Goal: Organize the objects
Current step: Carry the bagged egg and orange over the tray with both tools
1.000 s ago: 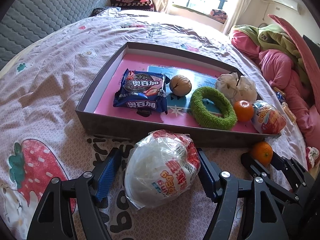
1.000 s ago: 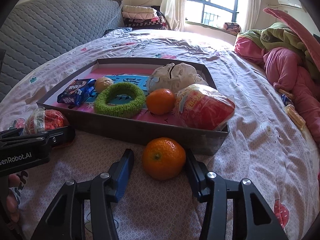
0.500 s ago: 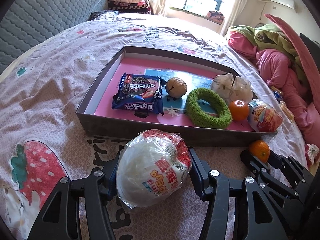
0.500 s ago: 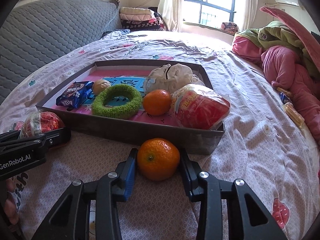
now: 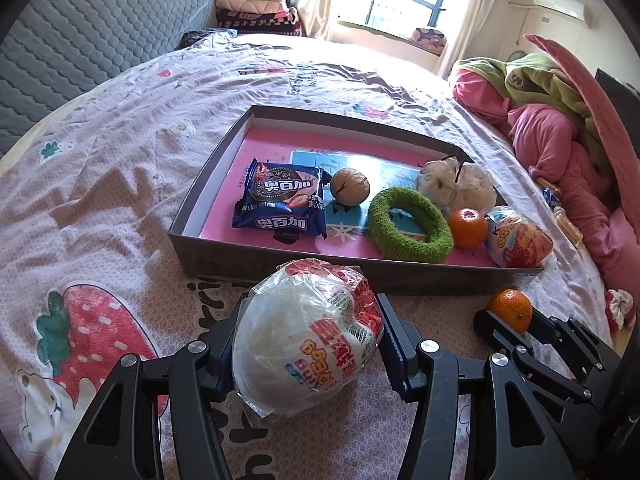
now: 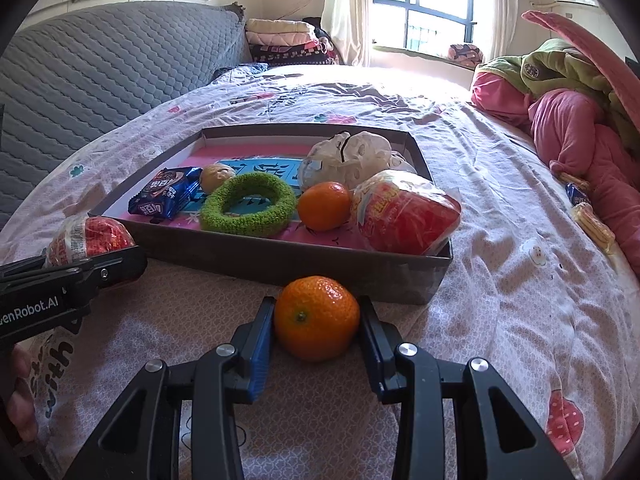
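My left gripper is shut on a red-and-white wrapped snack ball, just in front of the shallow grey box with a pink floor. My right gripper is shut on an orange tangerine in front of the box's near right corner. The tangerine also shows in the left wrist view, the snack ball in the right wrist view. In the box lie a blue biscuit packet, a walnut, a green ring, a white pouch, a second tangerine and a second snack ball.
Everything rests on a pink patterned bedspread. A grey quilted headboard is at the left. A heap of pink and green bedding lies at the right, with small wrapped sweets beside it. A window is behind.
Both grippers have closed: the left one onto the wrapped snack ball, the right one onto the tangerine. Both cameras now sit higher above the bed.
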A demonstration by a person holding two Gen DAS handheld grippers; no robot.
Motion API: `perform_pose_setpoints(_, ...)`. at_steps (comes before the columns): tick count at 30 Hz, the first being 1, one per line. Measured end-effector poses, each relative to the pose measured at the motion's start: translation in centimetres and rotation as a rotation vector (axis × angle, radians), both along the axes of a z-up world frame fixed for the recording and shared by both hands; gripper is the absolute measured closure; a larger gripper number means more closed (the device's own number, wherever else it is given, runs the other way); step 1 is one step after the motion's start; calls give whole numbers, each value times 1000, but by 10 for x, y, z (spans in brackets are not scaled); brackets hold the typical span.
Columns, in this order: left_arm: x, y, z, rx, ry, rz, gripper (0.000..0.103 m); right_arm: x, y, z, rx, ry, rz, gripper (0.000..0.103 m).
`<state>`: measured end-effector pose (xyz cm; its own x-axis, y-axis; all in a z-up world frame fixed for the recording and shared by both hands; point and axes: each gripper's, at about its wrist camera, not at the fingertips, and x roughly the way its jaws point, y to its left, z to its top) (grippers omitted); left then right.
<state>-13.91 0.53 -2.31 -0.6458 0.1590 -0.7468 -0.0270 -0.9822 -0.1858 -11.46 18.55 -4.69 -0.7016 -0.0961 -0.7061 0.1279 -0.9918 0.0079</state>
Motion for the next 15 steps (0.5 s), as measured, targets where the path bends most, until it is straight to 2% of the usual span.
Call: perform_pose_setpoints(15, 21, 3, 28, -49, 59, 1, 44, 17, -4, 24, -35, 74, 42, 63)
